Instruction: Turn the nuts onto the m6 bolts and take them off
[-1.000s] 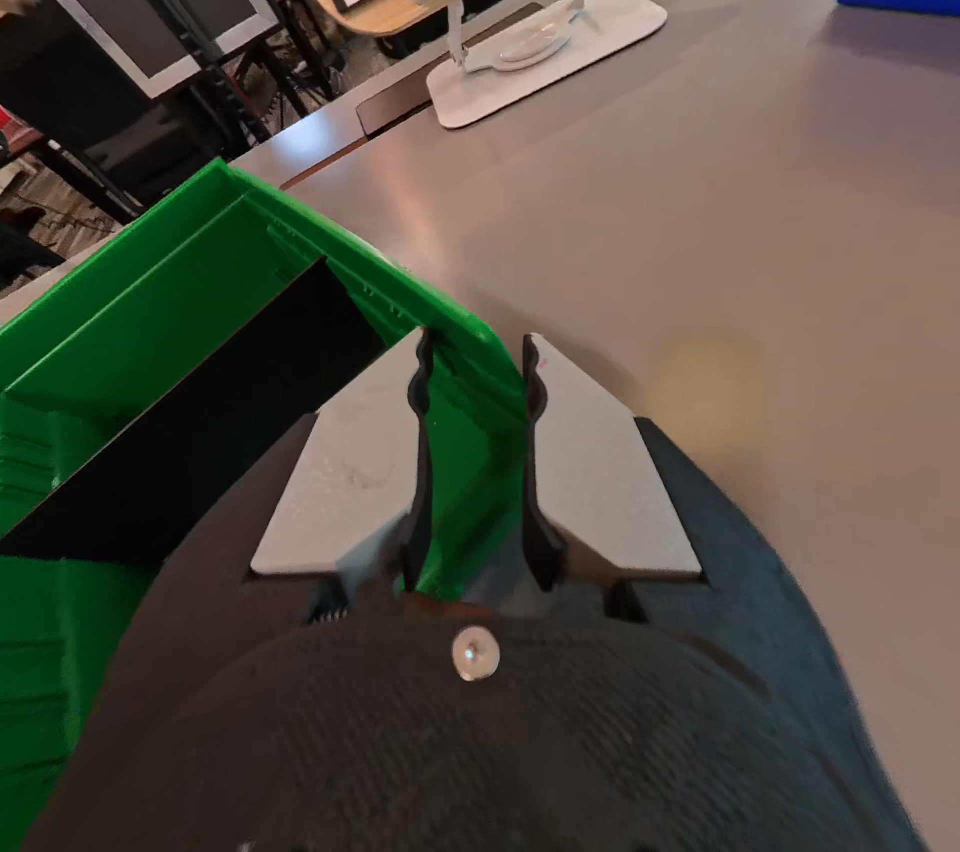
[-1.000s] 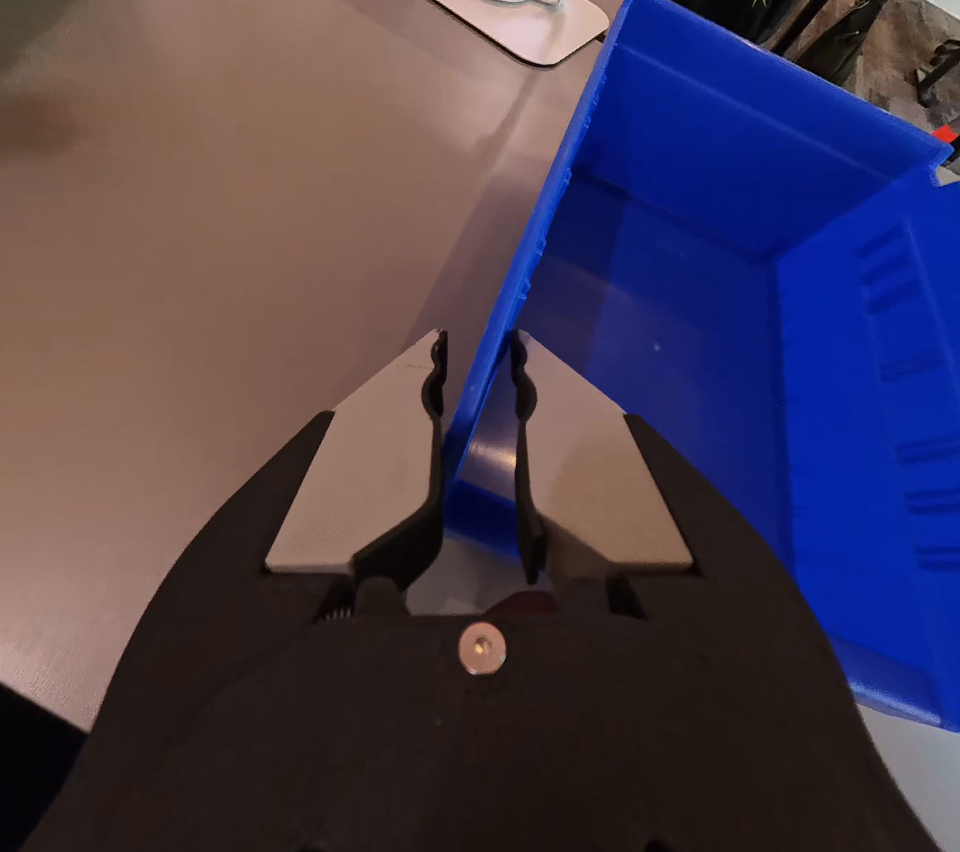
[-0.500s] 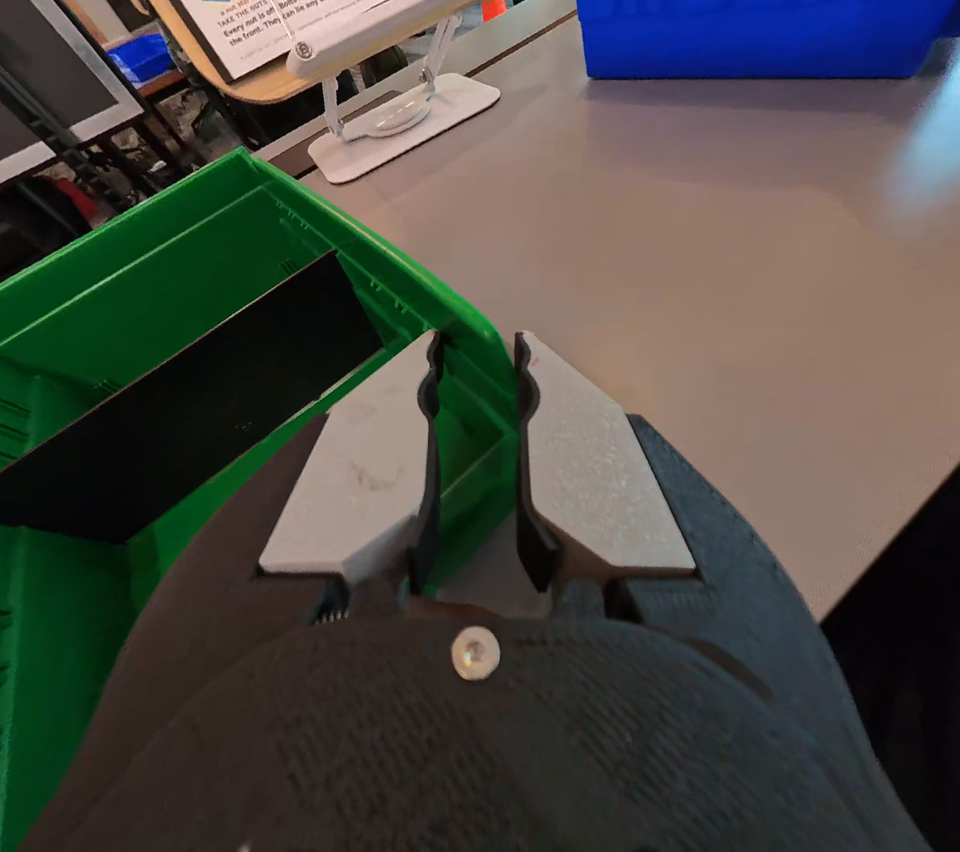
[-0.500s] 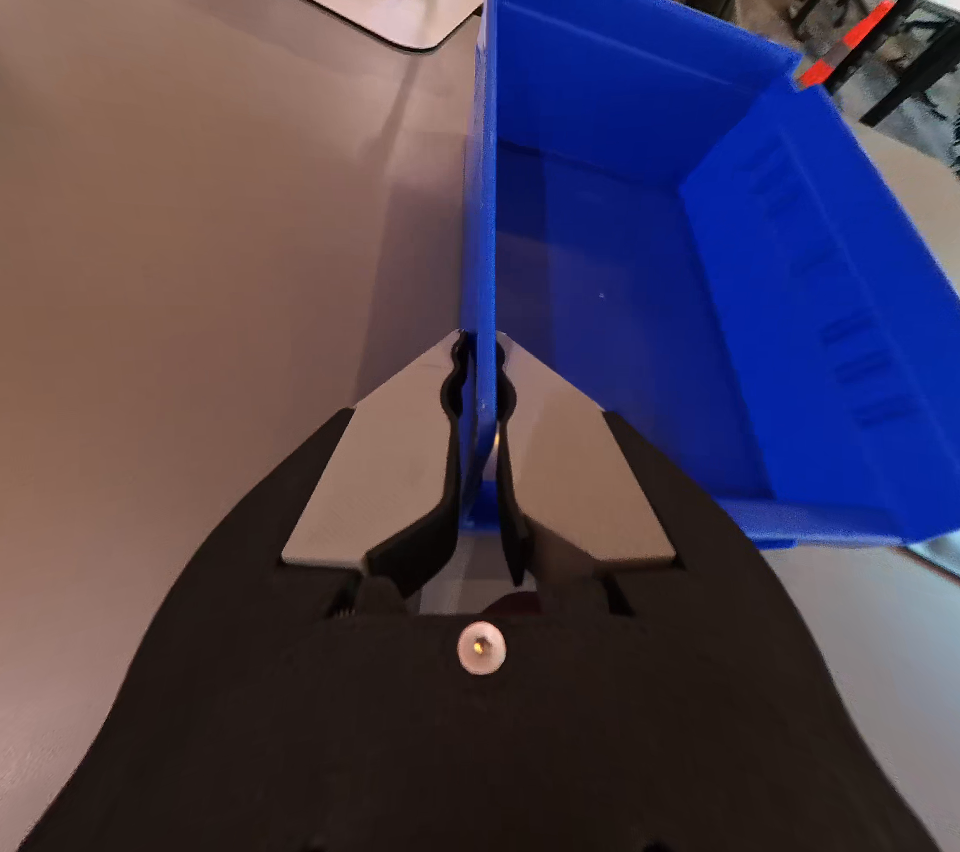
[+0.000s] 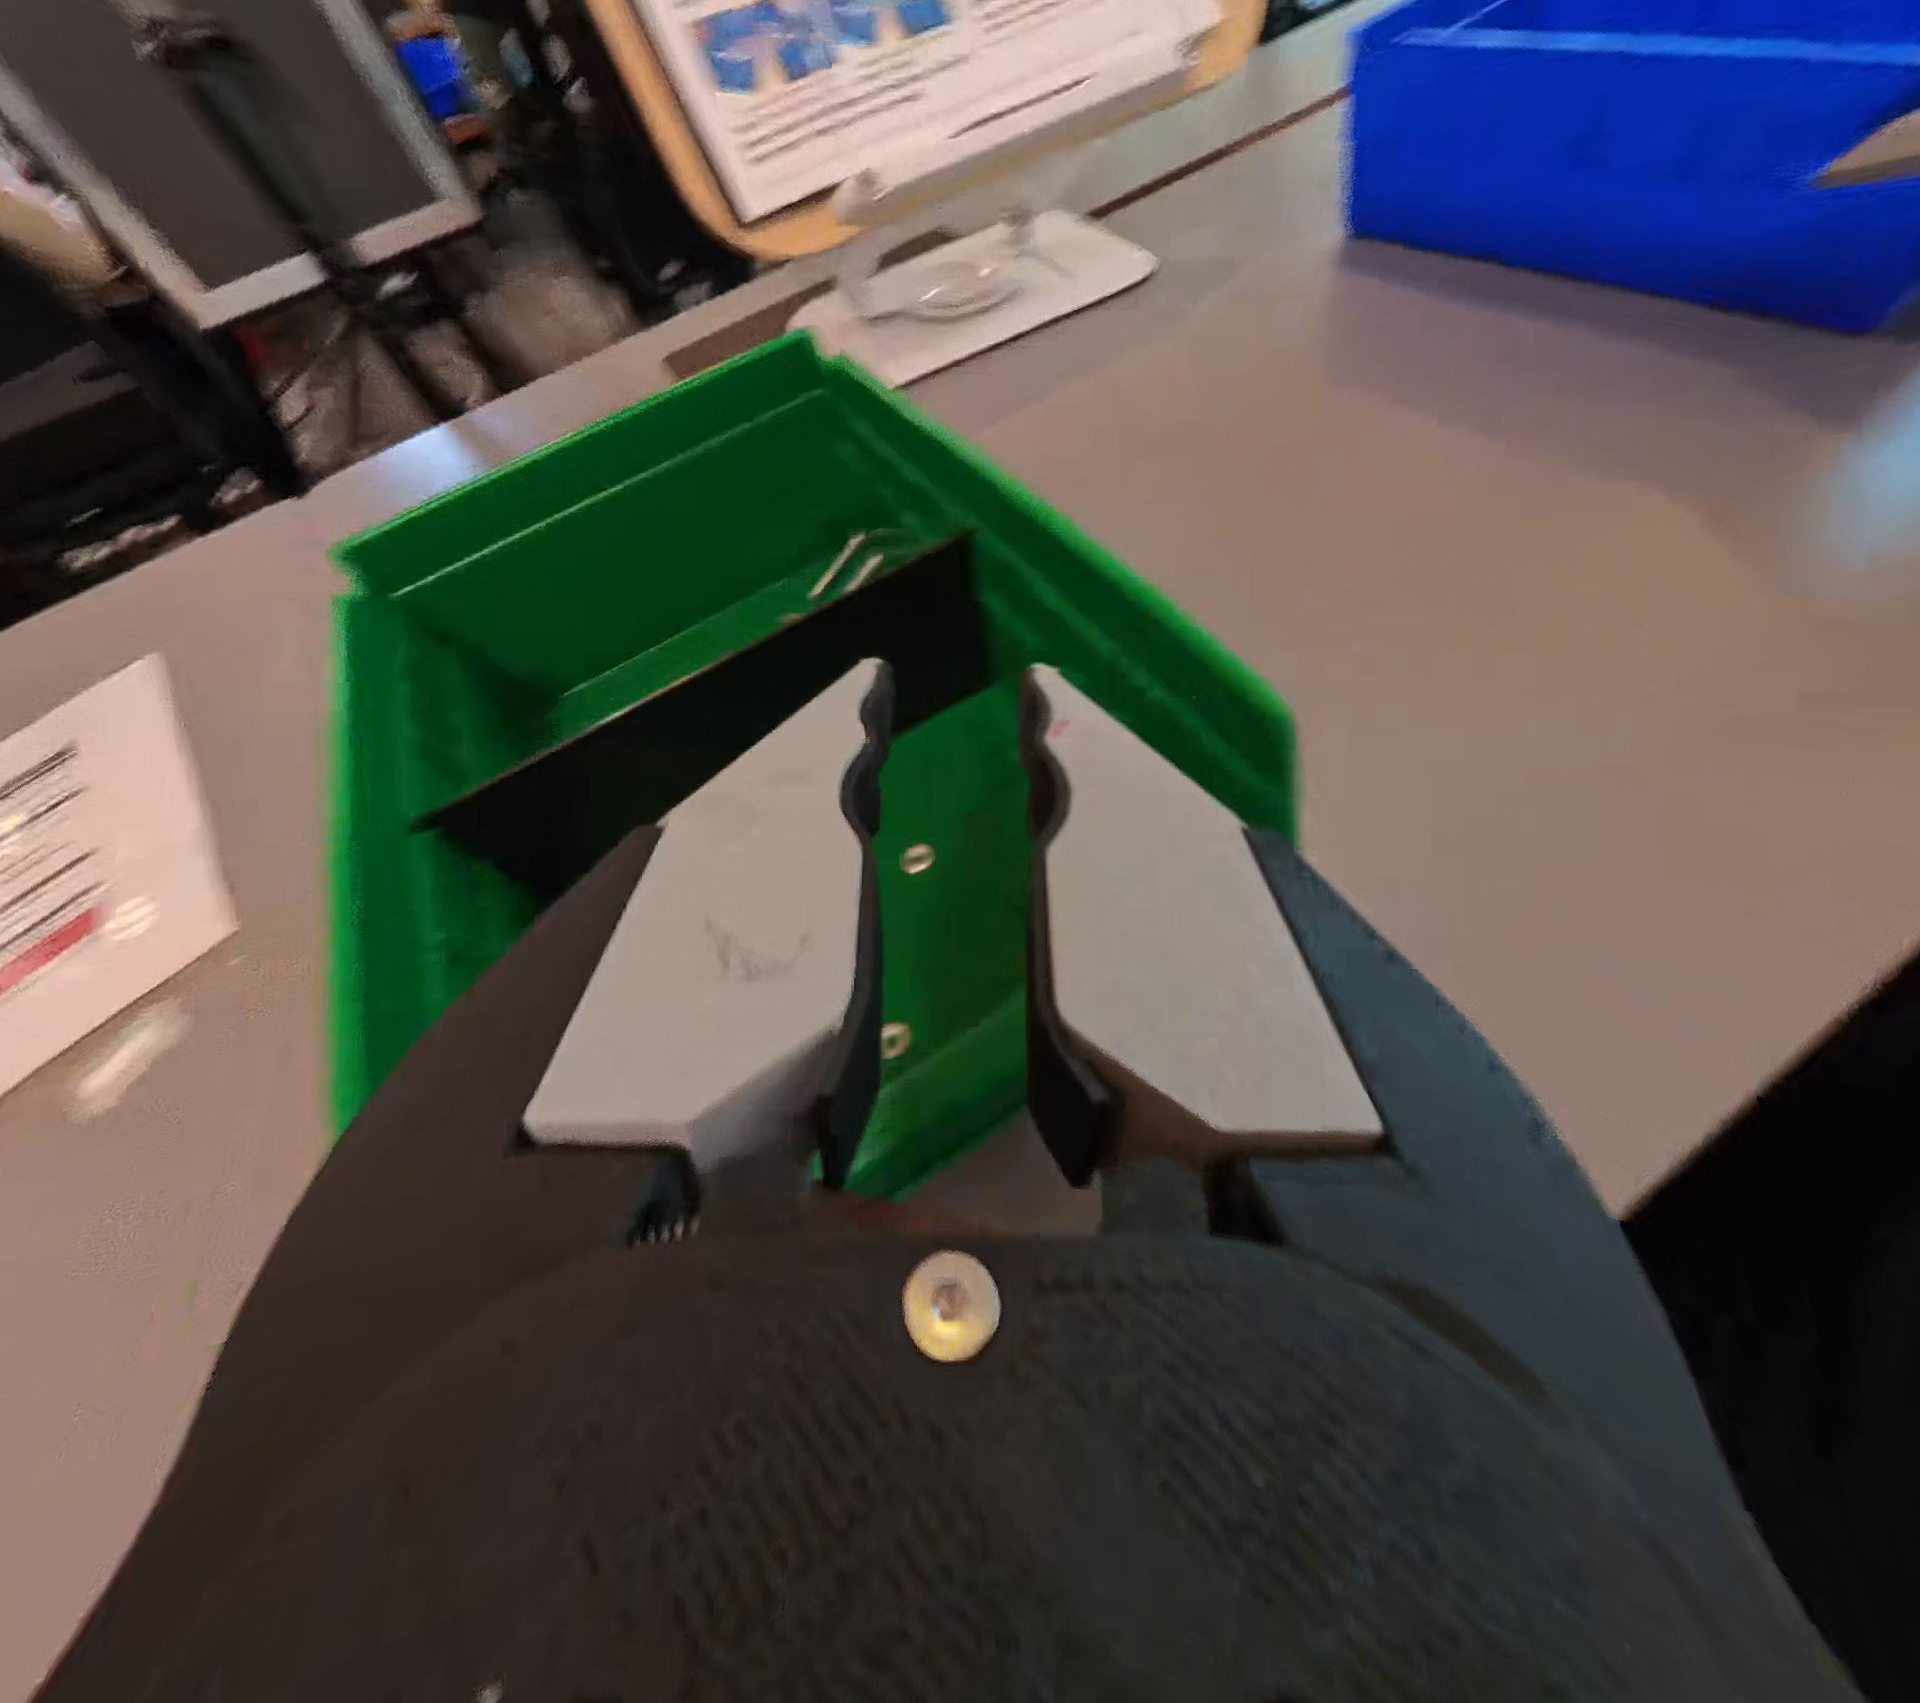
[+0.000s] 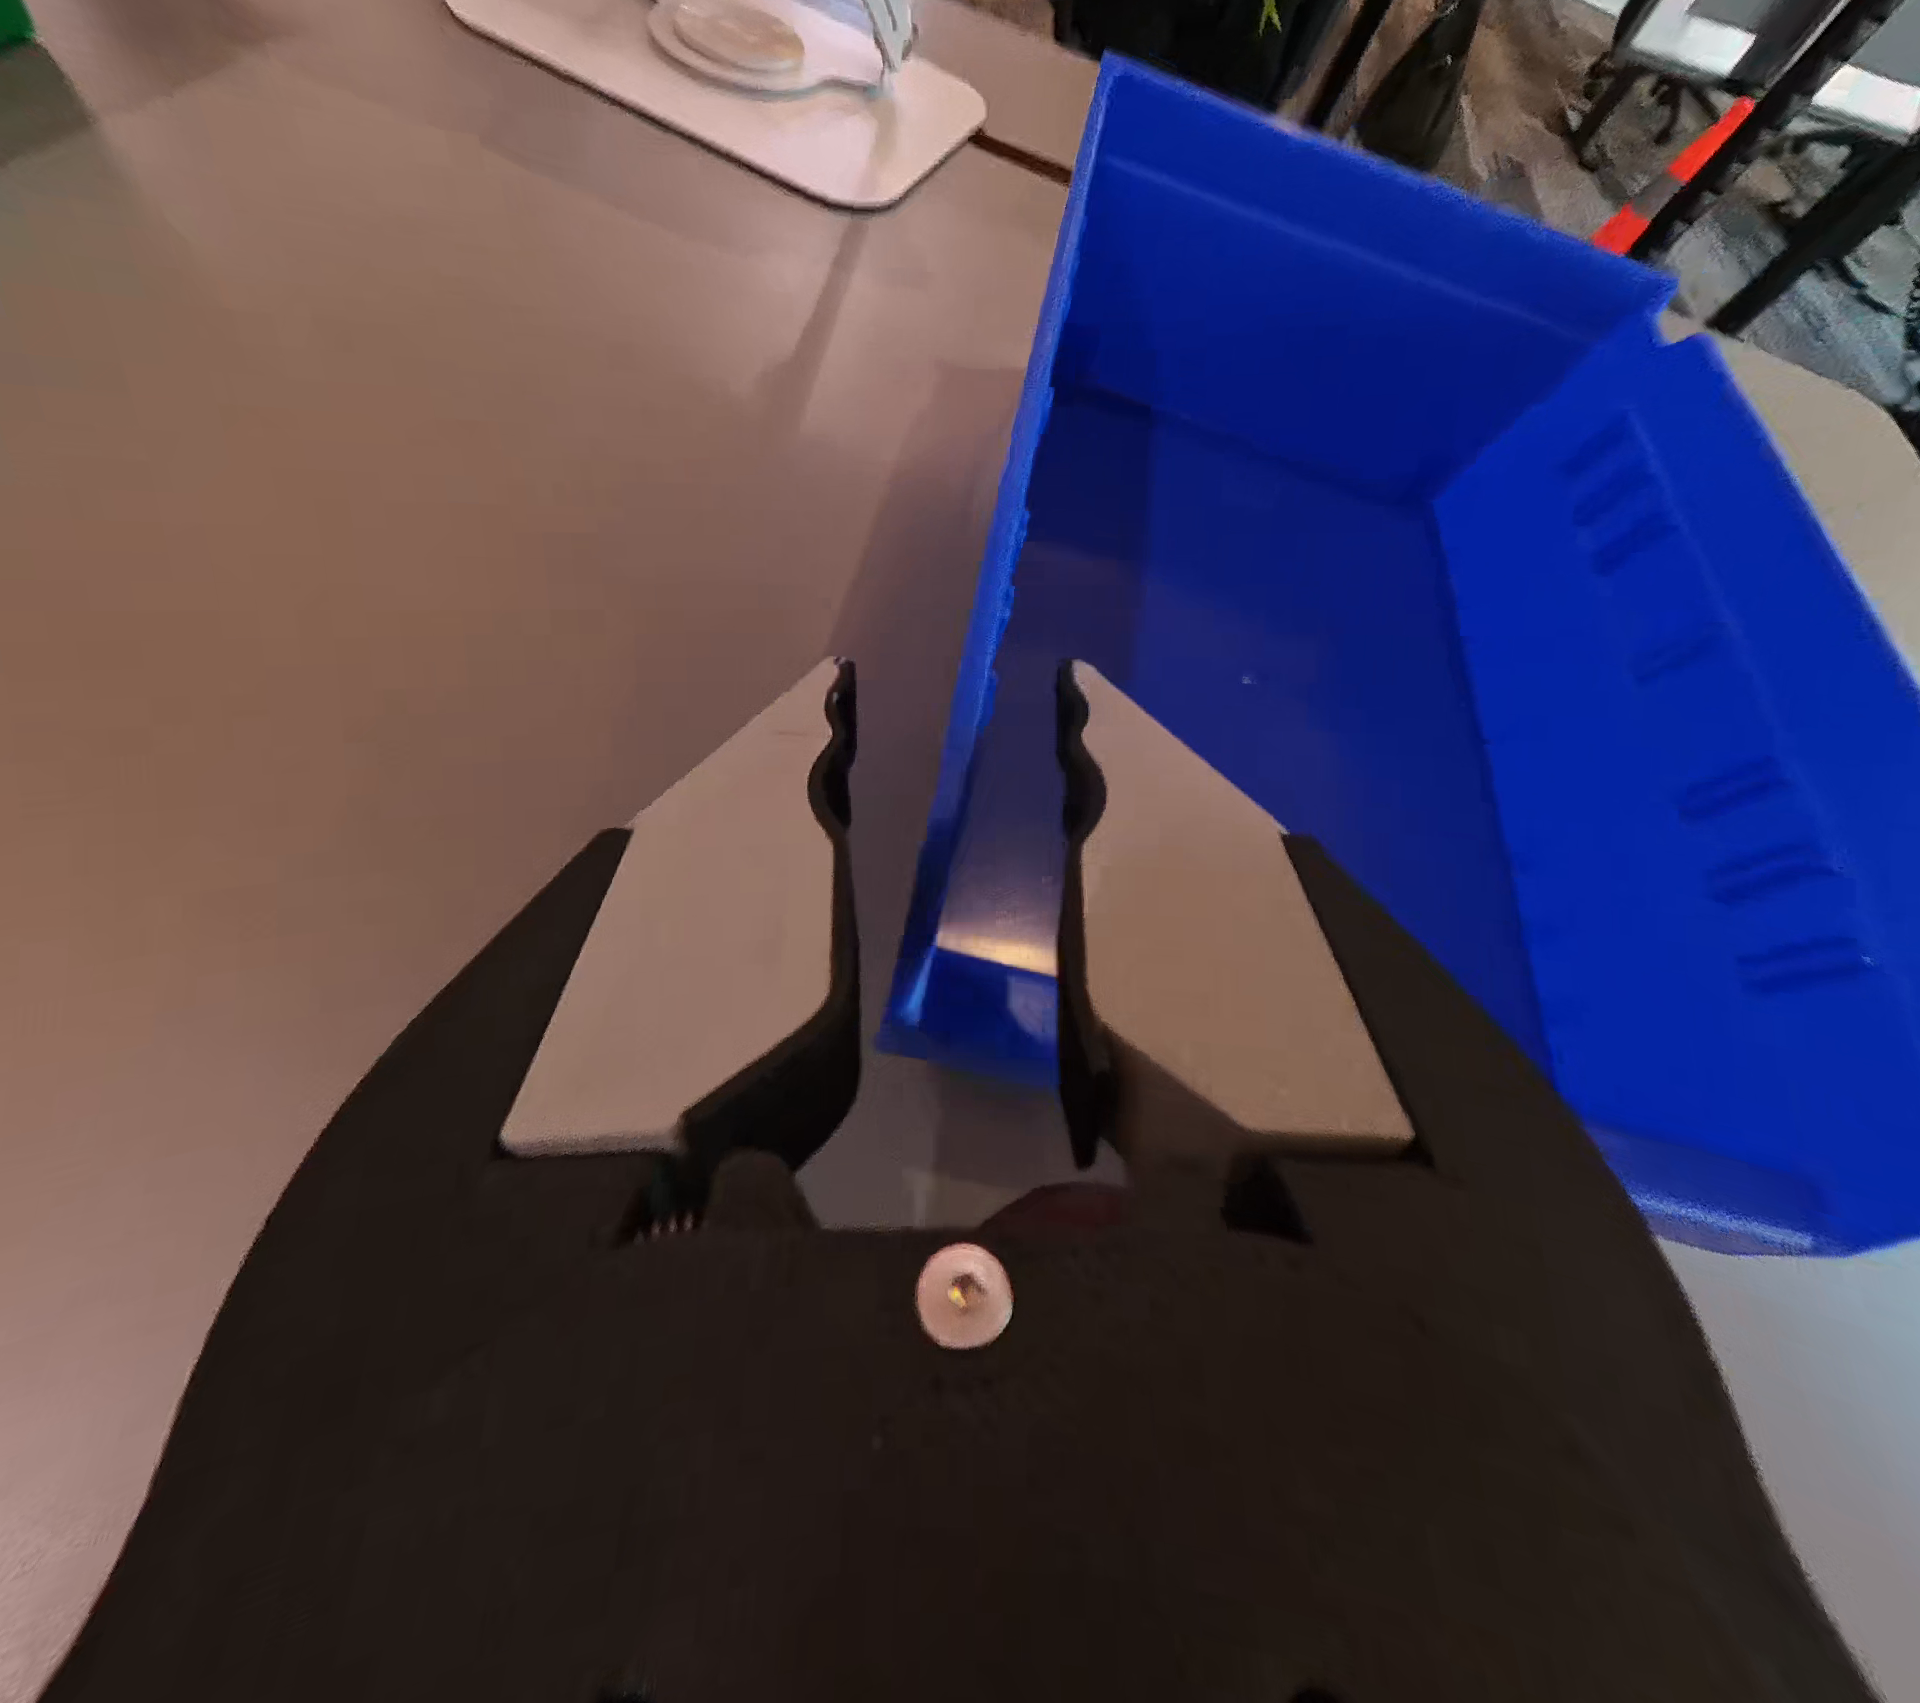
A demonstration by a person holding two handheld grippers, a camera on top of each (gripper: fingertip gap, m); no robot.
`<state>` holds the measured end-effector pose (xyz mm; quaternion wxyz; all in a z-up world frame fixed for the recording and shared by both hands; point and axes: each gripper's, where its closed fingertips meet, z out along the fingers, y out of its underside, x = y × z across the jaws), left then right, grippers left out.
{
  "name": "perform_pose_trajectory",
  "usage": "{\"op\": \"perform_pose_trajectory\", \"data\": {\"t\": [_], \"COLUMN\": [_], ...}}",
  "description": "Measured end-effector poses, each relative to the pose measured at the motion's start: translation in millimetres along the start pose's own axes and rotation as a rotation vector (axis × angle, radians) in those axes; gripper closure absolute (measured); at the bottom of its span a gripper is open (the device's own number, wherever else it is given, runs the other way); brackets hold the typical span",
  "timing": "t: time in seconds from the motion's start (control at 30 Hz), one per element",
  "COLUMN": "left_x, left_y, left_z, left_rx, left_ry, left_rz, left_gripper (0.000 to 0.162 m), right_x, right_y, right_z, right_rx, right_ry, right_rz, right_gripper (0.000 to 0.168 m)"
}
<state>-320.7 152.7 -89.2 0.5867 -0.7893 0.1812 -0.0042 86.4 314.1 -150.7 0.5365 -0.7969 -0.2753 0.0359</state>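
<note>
Hovering left gripper (image 5: 951, 687) over green bin (image 5: 1143, 666), fingers apart, empty; nuts (image 5: 914, 858) small, hard, slippery, needing flat-side pinching; right gripper (image 6: 951, 687) gaping too.

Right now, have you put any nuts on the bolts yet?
Not yet. Both grippers are open and empty: the left gripper is over the green bin, where loose nuts and bolts lie. The right gripper straddles the blue bin wall. All the threading remains.

Small silver nuts (image 5: 914, 858) lie in the green bin's (image 5: 1143, 697) front compartment.
</note>
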Motion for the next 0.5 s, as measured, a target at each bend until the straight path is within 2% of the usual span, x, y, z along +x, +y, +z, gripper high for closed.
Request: {"op": "perform_pose_trajectory", "data": {"t": [0.03, 0.13, 0.23, 0.33, 0.4, 0.5], "left_x": [-12, -23, -25, -21, -22, -16], "left_y": [5, 41, 77, 105, 117, 119], "left_z": [3, 31, 60, 73, 78, 83], "left_rx": [-0.056, -0.316, -0.532, -0.713, -0.787, -0.807], "left_ry": [-0.006, 0.092, 0.154, 0.215, 0.222, 0.257], "left_rz": [0.006, -0.014, 0.016, 0.048, 0.091, 0.083], "left_gripper": [0.138, 0.123, 0.127, 0.131, 0.131, 0.137], "right_x": [1, 6, 6, 5, 4, 3], "right_y": [-7, -23, -34, -41, -44, -47], "right_z": [-6, -24, -39, -51, -56, -59], "right_rx": [0.029, 0.082, 0.124, 0.152, 0.165, 0.174], "right_ry": [-0.013, -0.022, -0.048, -0.069, -0.070, -0.068], "right_rz": [0.006, 0.007, 0.025, 0.037, 0.029, 0.011], "right_gripper": [0.132, 0.129, 0.129, 0.130, 0.130, 0.131]}}
